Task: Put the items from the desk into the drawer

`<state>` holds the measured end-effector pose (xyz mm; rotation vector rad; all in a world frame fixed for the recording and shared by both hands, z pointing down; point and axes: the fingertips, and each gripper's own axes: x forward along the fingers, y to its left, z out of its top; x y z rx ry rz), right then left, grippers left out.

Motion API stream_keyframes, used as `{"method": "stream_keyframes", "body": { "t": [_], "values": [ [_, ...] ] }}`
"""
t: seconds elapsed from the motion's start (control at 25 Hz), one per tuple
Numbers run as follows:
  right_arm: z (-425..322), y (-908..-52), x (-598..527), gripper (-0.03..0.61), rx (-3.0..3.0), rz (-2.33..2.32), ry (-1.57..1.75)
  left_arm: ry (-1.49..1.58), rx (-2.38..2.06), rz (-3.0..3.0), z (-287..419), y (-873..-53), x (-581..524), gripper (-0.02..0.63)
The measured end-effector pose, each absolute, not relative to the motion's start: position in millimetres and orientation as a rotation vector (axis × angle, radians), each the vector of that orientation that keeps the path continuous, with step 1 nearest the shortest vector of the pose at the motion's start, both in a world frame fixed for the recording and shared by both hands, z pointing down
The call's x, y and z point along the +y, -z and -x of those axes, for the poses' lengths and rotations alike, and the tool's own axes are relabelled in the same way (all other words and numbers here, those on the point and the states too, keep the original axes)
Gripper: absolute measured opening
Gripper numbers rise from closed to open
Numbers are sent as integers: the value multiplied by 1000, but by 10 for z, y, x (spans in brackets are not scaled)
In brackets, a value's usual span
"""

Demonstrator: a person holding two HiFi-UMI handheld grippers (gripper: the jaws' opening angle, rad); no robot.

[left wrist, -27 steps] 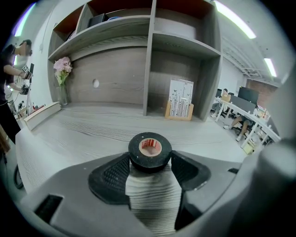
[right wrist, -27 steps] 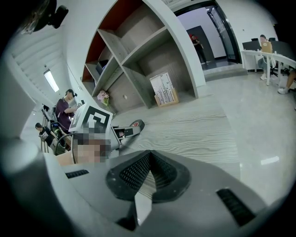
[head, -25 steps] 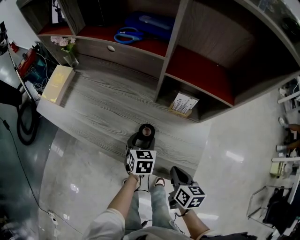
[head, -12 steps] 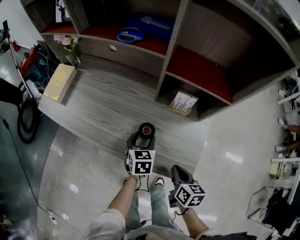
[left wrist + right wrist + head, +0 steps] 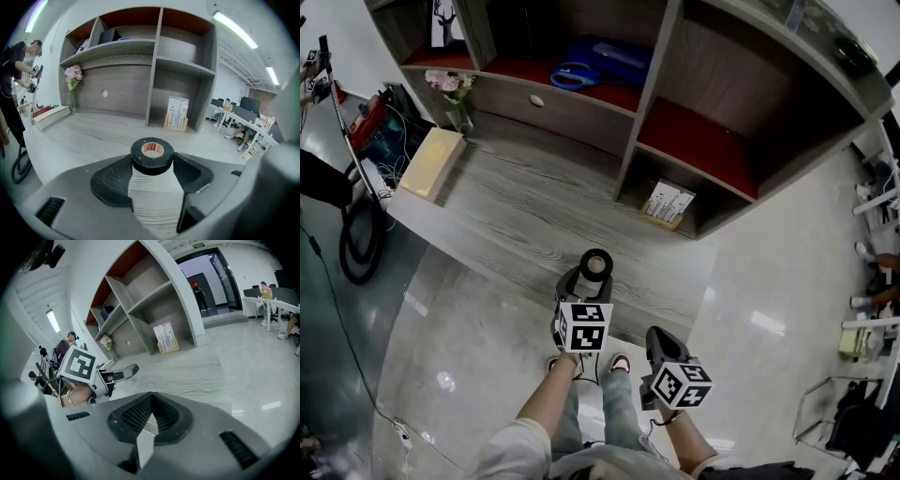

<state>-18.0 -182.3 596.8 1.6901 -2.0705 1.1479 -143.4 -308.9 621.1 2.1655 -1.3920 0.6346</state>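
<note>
A black tape roll point(image 5: 596, 264) with a red-printed core sits between the jaws of my left gripper point(image 5: 592, 277), over the grey wooden desk point(image 5: 516, 216) near its front edge. In the left gripper view the roll point(image 5: 151, 153) is pinched from both sides and my left gripper point(image 5: 151, 161) is shut on it. My right gripper point(image 5: 658, 345) hangs off the desk's front edge, to the right. Its jaws point(image 5: 151, 401) are shut with nothing in them. The drawer point(image 5: 546, 103), with a round knob point(image 5: 104, 93), is shut under the left shelf.
A pale flat box point(image 5: 434, 161) and a vase of flowers point(image 5: 455, 94) stand at the desk's left end. A white printed box point(image 5: 667, 203) sits in the lower cubby. Blue scissors point(image 5: 575, 78) lie on the shelf above the drawer. A person point(image 5: 14, 70) stands at far left.
The head view has shifted a little, so the desk sits lower and further right. My left gripper still holds the tape roll at about the same spot. The right gripper barely moved.
</note>
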Motion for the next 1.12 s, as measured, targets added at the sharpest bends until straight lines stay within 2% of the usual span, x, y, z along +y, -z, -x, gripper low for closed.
{"method": "stream_keyframes", "body": {
  "t": [1.12],
  "values": [
    [504,-5425,-1428,-2,-2119,-1696,-943,-591,-1367,-2174,1920,-5532,-1702,279]
  ]
}}
